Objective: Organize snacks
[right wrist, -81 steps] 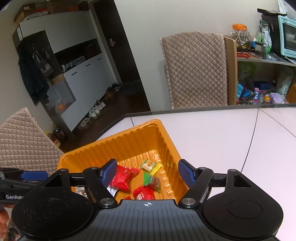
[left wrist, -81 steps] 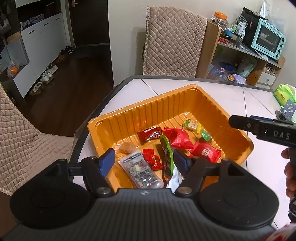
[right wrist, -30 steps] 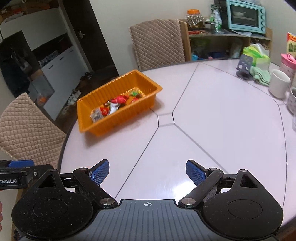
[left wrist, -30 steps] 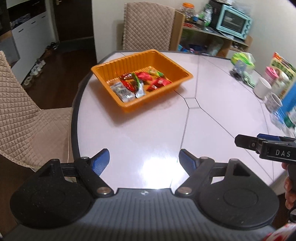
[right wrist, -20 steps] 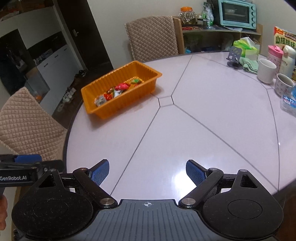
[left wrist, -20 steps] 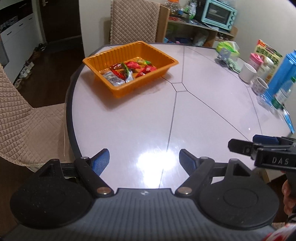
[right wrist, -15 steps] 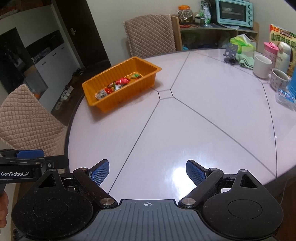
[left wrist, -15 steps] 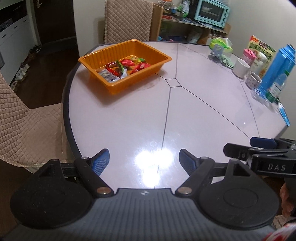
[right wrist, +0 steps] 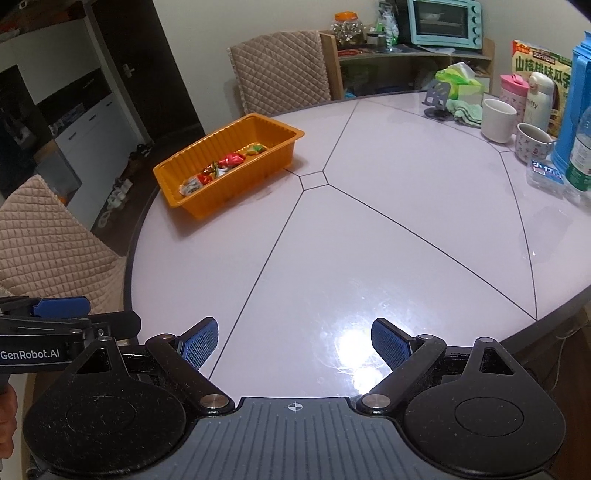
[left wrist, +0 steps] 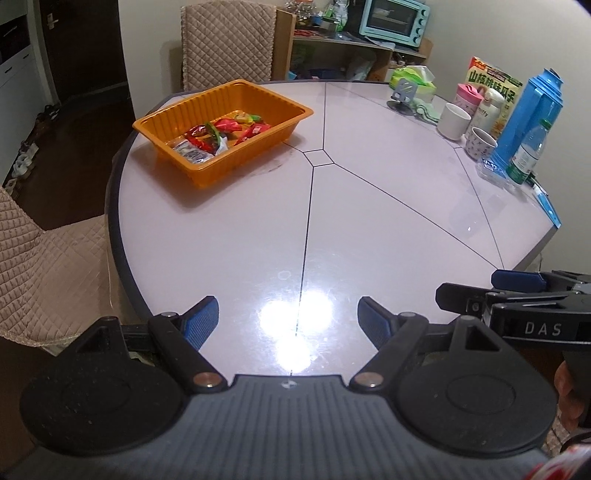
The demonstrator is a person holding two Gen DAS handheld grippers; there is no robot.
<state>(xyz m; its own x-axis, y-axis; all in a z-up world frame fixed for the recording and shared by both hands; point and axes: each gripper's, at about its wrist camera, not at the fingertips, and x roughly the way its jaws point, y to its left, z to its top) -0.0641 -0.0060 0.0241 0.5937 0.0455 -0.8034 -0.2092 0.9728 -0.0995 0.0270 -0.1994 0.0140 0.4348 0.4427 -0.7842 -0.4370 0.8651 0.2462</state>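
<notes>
Left two-finger gripper (left wrist: pixel 286 319), black arms with blue ribbed pads: jaws stand wide apart, nothing between them, poised over the near edge of the round table. Right two-finger gripper (right wrist: pixel 293 341), same build: jaws likewise spread and empty, above the glare patch on the tabletop. Each gripper appears at the margin of the other's view, side by side at the near rim; part of a hand (left wrist: pixel 570 398) shows on the right one's handle. Both tools sit well apart from the work, a posture that reads as standing off from it rather than approaching it.

The task's objects, small wrapped snacks in red, green, yellow and silver foil (left wrist: pixel 218 138), lie together inside a ribbed orange plastic tray (left wrist: pixel 236 160) at the far left of the table, near the rim. No wrapper is visible loose on the tabletop, so the sorting appears complete or nearly so.

The glossy pale lilac tabletop (right wrist: pixel 388 240), divided by thin dark seams that meet at a small central square, is otherwise bare through its middle. Along the far right edge stand a white mug (right wrist: pixel 498 120), a patterned cup (right wrist: pixel 532 142), a pink-lidded tumbler (right wrist: pixel 513 88), a tall blue thermos (left wrist: pixel 528 114), a clear water bottle (left wrist: pixel 526 155), a printed snack box (left wrist: pixel 495 79) and a green tissue pack (right wrist: pixel 460 83).

Beyond are quilted beige chairs (right wrist: pixel 280 70), a wooden shelf bearing a mint toaster oven (right wrist: pixel 443 22), white cabinets and a dark doorway.
</notes>
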